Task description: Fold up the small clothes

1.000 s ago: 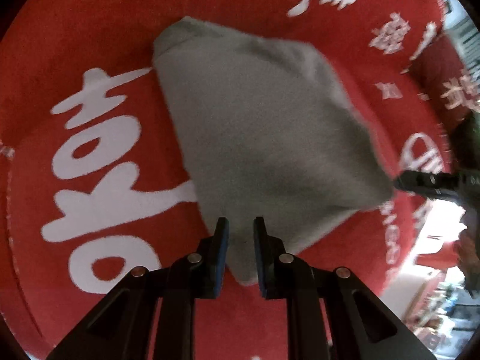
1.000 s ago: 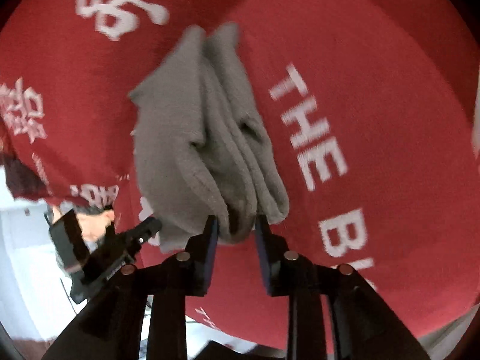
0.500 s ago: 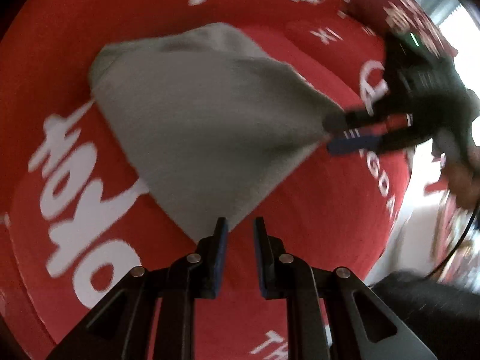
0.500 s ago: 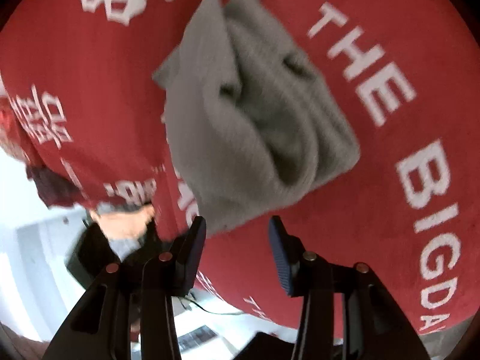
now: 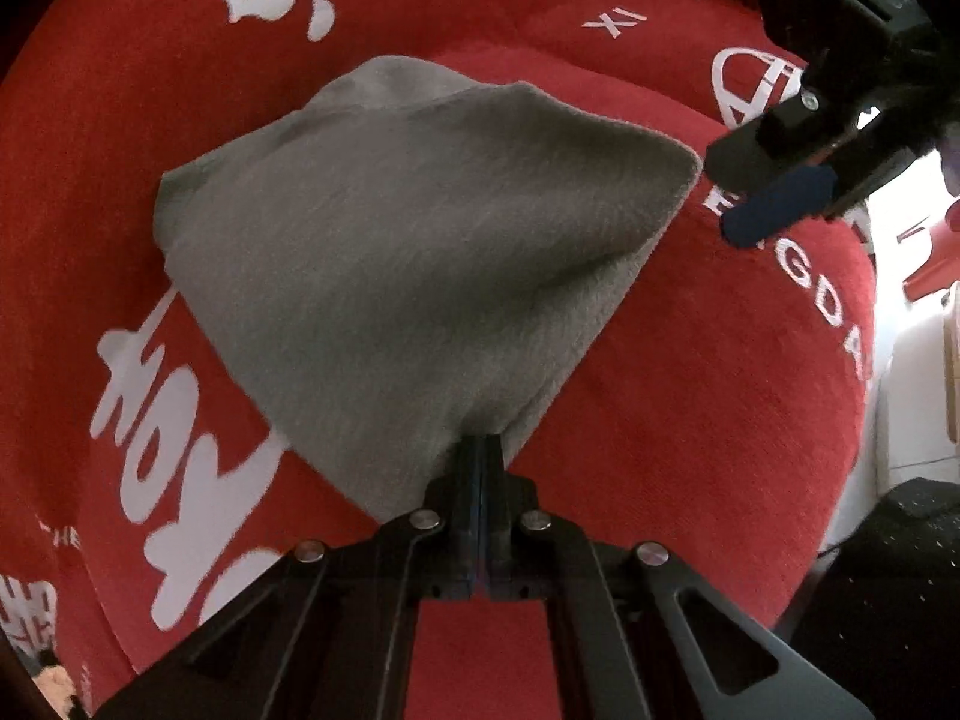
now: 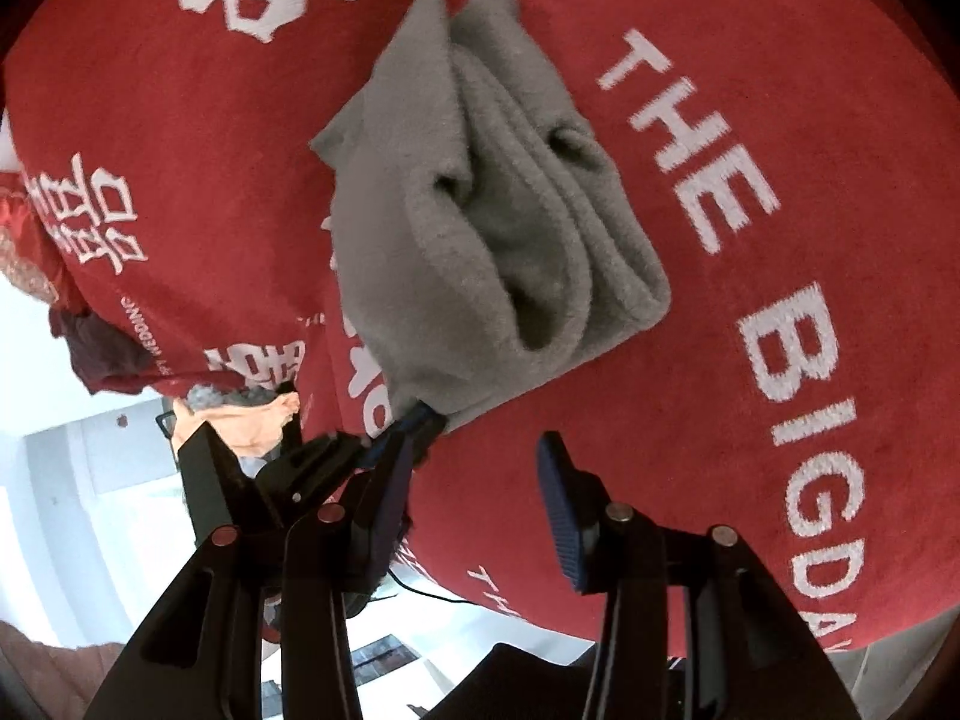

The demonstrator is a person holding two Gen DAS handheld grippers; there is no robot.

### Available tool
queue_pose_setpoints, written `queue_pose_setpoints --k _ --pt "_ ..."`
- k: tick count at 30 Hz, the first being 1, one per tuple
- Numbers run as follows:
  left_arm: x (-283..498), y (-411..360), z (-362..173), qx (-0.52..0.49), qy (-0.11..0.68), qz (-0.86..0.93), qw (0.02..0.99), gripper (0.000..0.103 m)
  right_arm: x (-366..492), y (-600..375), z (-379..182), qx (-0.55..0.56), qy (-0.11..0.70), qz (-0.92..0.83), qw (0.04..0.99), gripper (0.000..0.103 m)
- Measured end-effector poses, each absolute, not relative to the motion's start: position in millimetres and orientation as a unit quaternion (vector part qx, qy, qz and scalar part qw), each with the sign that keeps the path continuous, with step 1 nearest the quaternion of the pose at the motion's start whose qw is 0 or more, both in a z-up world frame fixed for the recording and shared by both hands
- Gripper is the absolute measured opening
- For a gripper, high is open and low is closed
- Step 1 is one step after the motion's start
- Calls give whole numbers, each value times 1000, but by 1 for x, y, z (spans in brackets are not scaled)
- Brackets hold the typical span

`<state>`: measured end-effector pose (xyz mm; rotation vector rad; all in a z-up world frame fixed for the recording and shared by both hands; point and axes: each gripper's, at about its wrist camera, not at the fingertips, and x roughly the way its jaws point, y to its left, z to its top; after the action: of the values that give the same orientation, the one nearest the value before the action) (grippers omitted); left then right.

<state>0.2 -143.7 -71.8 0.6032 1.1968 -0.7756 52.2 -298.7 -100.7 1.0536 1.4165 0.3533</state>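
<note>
My left gripper (image 5: 481, 450) was clamped tight on the near corner of the grey cloth (image 5: 414, 276), which lay folded on the red blanket (image 5: 720, 390). My right gripper (image 6: 474, 468) stood spread and empty, just beside the cloth's other corner.

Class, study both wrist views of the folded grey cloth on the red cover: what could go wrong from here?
1. The left tool pinches only one corner of the grey cloth; pulling may undo the folds.
2. The right tool is open and holds nothing, so the loose layers may gape.
3. Both tools sit close and could collide.
</note>
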Motion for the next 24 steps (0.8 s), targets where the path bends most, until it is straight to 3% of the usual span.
queue_pose_setpoints --k 6,13,19,20,21,22,24 --pt "-15 -118 -84 276 565 -347 696 0 62 -308 -92 432 618 138 643 48" --pt "20 -78 -77 46 653 -262 710 0 60 -283 -119 481 626 167 591 55" --pt "34 -52 -79 -22 682 -186 707 3 72 -233 -159 550 602 167 555 55" --pt "33 -49 -78 -25 683 -180 708 31 74 -230 -163 557 595 165 556 55" --pt "33 -45 -77 -31 681 -174 710 79 75 -229 -167 564 587 161 558 55" --pt "31 -41 -75 -35 677 -166 716 95 75 -229 -168 571 579 155 561 55" --pt "34 -36 -71 -41 667 -162 726 99 75 -229 -167 584 565 155 562 54"
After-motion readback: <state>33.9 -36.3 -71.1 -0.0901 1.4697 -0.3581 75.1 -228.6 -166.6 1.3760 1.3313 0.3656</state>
